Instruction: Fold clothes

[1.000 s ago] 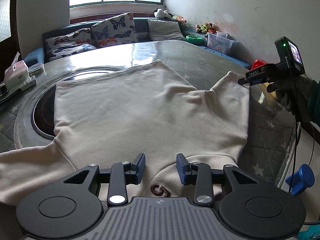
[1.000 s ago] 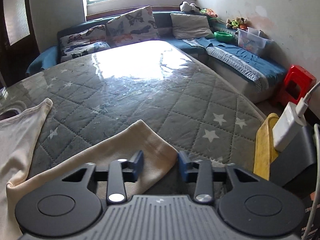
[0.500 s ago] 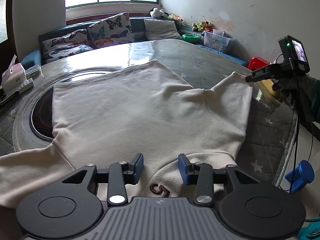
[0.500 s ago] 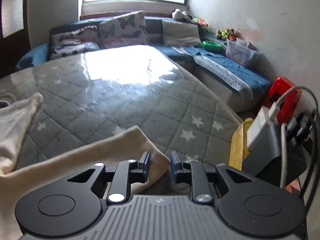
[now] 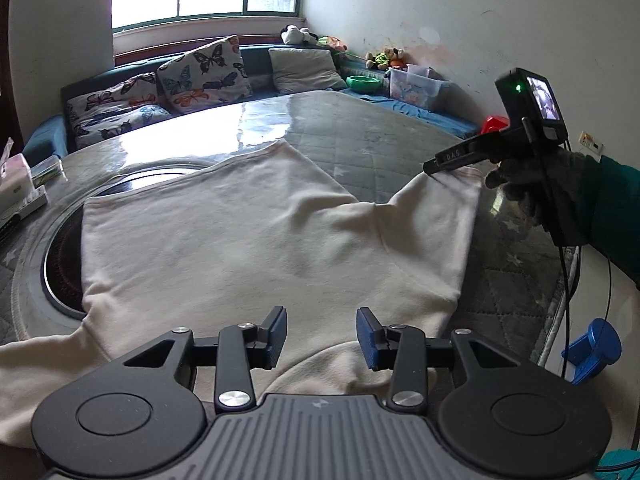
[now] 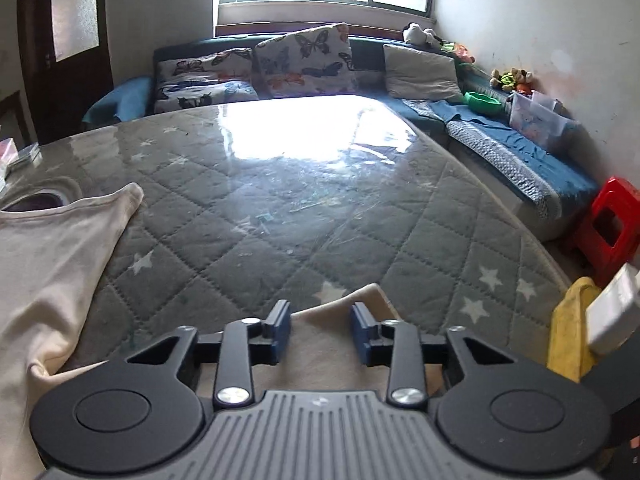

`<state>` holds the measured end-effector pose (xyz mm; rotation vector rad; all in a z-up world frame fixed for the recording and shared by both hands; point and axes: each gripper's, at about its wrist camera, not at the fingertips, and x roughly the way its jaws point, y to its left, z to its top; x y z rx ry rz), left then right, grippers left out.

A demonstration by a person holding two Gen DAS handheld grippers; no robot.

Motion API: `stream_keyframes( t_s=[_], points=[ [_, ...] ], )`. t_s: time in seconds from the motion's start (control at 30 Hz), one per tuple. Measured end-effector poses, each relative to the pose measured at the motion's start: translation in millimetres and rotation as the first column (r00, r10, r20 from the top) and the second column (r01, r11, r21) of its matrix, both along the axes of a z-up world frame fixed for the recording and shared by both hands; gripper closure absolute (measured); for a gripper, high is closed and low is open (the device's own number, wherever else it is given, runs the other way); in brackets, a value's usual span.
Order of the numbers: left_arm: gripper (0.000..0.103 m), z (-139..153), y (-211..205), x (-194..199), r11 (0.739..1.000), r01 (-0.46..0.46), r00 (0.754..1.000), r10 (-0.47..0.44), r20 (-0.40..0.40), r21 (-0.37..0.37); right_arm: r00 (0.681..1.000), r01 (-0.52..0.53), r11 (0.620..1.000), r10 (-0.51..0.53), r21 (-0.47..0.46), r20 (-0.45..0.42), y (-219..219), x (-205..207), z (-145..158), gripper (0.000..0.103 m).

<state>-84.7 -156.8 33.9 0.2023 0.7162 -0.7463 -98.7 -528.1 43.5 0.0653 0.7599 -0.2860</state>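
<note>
A cream sweatshirt [image 5: 256,240] lies spread flat on the quilted, star-patterned table cover [image 6: 280,216]. My left gripper [image 5: 321,336] hovers open just above its collar, with nothing between the pads. At the right, a gloved hand [image 5: 536,184] holds my right gripper [image 5: 430,168], whose tip is at the end of the right sleeve. In the right wrist view, my right gripper [image 6: 319,330] has its jaws opening. The sleeve cuff [image 6: 360,300] lies between and under them, and the pads do not press on it. The body hem [image 6: 52,248] shows at the left.
A round dark recess [image 5: 60,264] in the table lies partly under the sweatshirt's left side. A tissue box [image 5: 16,176] stands at the far left. The table edge runs close on the right, with a red stool [image 6: 612,220], a yellow cloth [image 6: 568,320] and a sofa [image 6: 304,60] beyond.
The right gripper's jaws narrowed over the sleeve cuff, then spread apart again, and it shifted a little along the sleeve end. The left gripper stayed over the collar.
</note>
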Motion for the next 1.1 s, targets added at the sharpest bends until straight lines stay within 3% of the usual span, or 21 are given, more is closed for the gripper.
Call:
stream_keyframes(
  t_s=[0.3,0.5,0.6,0.73,1.1],
  points=[
    [0.061,-1.5,-20.5,2.3,0.999,0.033,0.999,-0.033,0.003,-0.016,0.992,0.121,0.992,-0.122,-0.017,-0.022,-21.0,-41.0,0.4,0.056],
    [0.061,-5.2,-27.2,2.4,0.999,0.032,0.999,-0.032,0.001,-0.007,0.982,0.188,0.978,-0.189,0.094,0.003,-40.6,-49.6,-10.2,0.056],
    [0.061,-4.9,-28.7,2.0,0.999,0.034,0.999,-0.033,0.002,-0.004,0.982,0.187,0.978,-0.189,0.096,0.017,-41.1,-51.9,-11.1,0.065],
    [0.06,-4.5,-33.5,2.6,1.0,0.025,1.0,-0.025,0.008,0.0,0.987,0.155,0.983,-0.158,0.097,0.022,-39.1,-53.8,-7.8,0.095],
    [0.059,-16.8,-55.8,-4.9,0.997,0.064,0.997,-0.066,0.027,0.045,0.985,0.079,0.995,-0.088,0.066,0.146,-22.8,-69.3,37.7,0.096]
  ],
)
